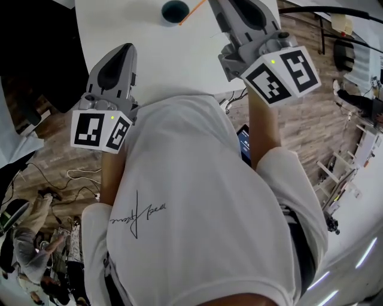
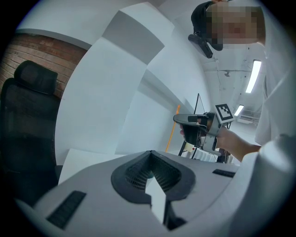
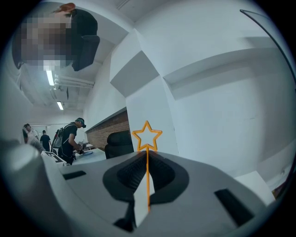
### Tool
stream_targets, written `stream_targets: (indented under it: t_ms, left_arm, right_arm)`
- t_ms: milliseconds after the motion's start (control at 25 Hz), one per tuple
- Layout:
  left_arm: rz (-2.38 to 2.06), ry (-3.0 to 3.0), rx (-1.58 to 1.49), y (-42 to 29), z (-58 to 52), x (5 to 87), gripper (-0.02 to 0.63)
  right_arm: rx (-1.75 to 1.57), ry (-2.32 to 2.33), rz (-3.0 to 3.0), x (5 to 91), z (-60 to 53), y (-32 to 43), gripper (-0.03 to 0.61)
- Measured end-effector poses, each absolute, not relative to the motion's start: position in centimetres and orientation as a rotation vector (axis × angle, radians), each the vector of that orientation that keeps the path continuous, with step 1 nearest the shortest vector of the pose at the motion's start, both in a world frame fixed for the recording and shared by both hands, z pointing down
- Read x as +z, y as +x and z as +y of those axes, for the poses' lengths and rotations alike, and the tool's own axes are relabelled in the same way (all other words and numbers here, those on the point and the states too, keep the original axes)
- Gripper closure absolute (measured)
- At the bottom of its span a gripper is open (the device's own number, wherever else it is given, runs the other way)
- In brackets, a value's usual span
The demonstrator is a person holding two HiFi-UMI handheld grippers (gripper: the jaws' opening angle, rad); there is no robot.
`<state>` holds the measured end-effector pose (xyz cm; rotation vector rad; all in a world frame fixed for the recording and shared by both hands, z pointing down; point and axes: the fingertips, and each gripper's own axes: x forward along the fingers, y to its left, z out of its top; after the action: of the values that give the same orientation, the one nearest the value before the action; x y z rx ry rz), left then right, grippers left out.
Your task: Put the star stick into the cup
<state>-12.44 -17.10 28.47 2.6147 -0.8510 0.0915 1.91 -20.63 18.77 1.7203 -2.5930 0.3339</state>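
Observation:
The star stick (image 3: 147, 139) is a thin orange wire with an outlined star on top. It stands upright, pinched between the jaws of my right gripper (image 3: 147, 161). In the head view the stick (image 1: 192, 11) slants from that gripper down toward the dark teal cup (image 1: 175, 9) at the far edge of the white table (image 1: 155, 54); whether it touches the cup I cannot tell. My left gripper (image 1: 122, 52) is held over the table's near left part, jaws shut and empty (image 2: 150, 156). It is apart from the cup and sees the right gripper (image 2: 195, 126) with the stick (image 2: 169, 134).
A black office chair (image 2: 28, 115) stands left of the table. White partition walls (image 3: 217, 102) rise behind it. A person (image 3: 71, 138) stands at another desk far left. Cables (image 1: 69, 176) lie on the wooden floor by my left side.

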Motion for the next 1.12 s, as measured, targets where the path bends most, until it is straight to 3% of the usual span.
stream_targets:
  t_ms: [1120]
  left_arm:
    - [-0.777,2.546,0.155,-11.7,-19.1,31.2,0.606]
  right_arm:
    - [0.439,1.667,-2.534,23.4,-24.3,2.9,0.560]
